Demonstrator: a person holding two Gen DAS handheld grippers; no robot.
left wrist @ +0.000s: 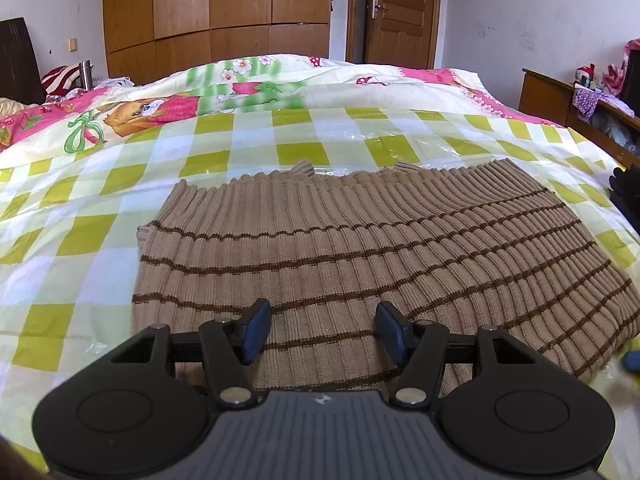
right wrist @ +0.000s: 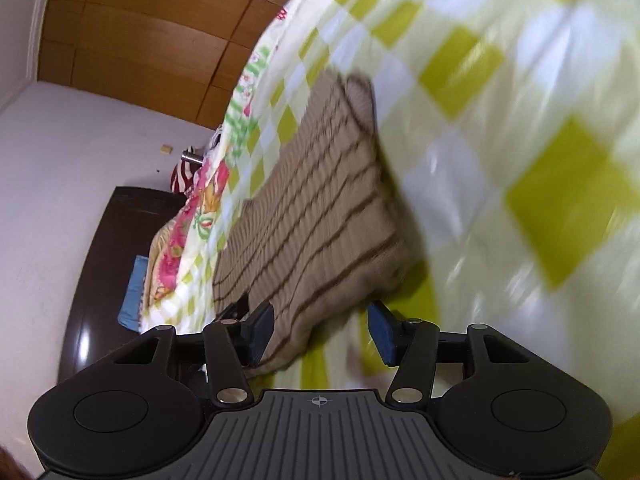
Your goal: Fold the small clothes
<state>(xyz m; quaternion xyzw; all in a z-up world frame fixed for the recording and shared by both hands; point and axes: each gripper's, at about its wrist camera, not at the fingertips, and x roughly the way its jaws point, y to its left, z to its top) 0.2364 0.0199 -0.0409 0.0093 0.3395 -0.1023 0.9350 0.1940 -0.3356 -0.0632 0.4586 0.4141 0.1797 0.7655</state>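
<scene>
A tan ribbed sweater with thin brown stripes [left wrist: 360, 248] lies folded flat on the green-and-white checked plastic sheet [left wrist: 100, 208] over the bed. My left gripper [left wrist: 320, 332] hovers above the sweater's near edge. Its blue pads are apart and grip nothing. The right wrist view is rolled sideways and blurred. There the sweater [right wrist: 312, 200] runs away from the camera. My right gripper [right wrist: 320, 332] stands open with the sweater's near corner between its fingers, and the pads do not press on the knit.
A cartoon-print quilt [left wrist: 200, 100] is bunched at the bed's far side. Wooden wardrobes [left wrist: 216, 12] and a door [left wrist: 400, 12] stand behind. A wooden shelf unit with clutter [left wrist: 580, 100] is at right. A dark gloved hand [left wrist: 624, 188] shows at the right edge, and a dark headboard [right wrist: 108, 280] in the right wrist view.
</scene>
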